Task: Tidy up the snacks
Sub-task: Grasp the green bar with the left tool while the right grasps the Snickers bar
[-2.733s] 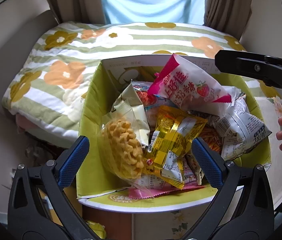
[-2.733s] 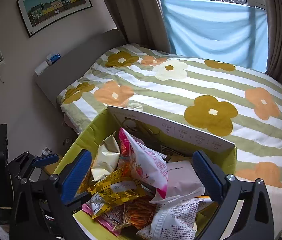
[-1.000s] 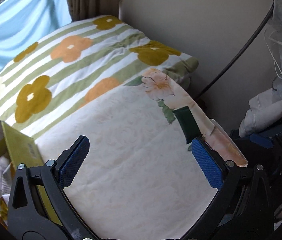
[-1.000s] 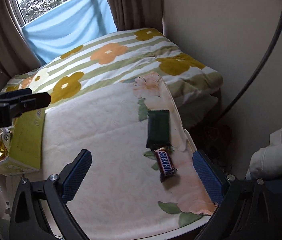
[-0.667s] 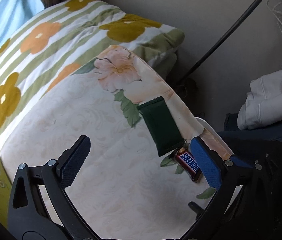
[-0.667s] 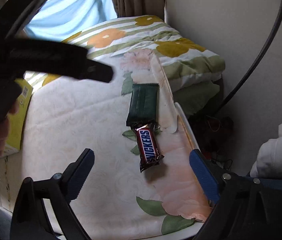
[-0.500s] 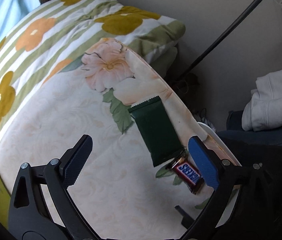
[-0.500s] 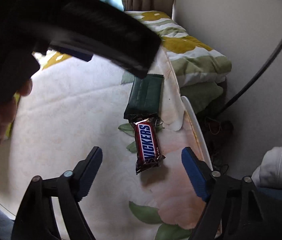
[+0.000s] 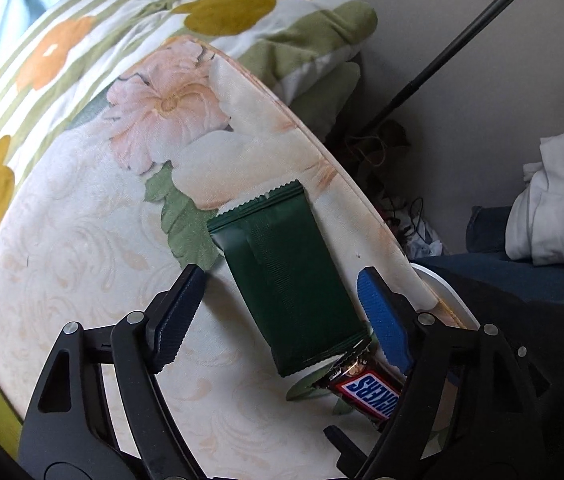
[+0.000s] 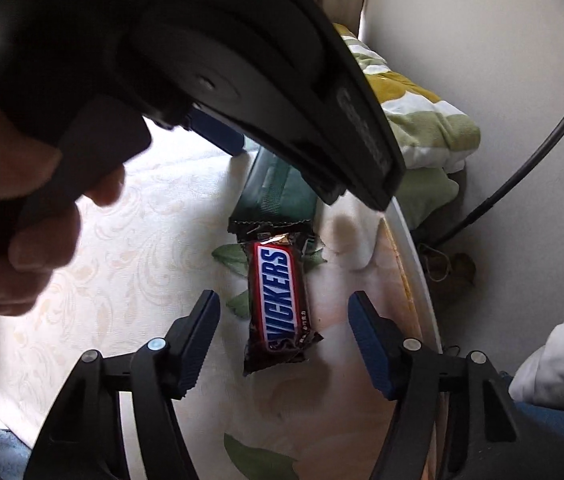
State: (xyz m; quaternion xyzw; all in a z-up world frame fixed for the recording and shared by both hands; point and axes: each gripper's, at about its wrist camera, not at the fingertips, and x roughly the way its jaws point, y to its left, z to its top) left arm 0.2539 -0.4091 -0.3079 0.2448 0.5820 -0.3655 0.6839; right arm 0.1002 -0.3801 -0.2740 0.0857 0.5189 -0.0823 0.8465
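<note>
The left gripper (image 9: 282, 312) straddles the flat dark-green foil snack packet (image 9: 285, 276), jaws just narrowing, pads not yet touching (sized to its width); the right gripper (image 10: 283, 340) likewise brackets the brown Snickers bar (image 10: 280, 300), unclamped, both snacks flat on the floral cream tablecloth (image 9: 82, 240).

green packet (image 9: 287, 276): flat on cloth | Snickers bar (image 10: 280, 300): flat, ends touching

both wrist views steeply downward, close, sharing Snickers bar (image 9: 367, 394)
</note>
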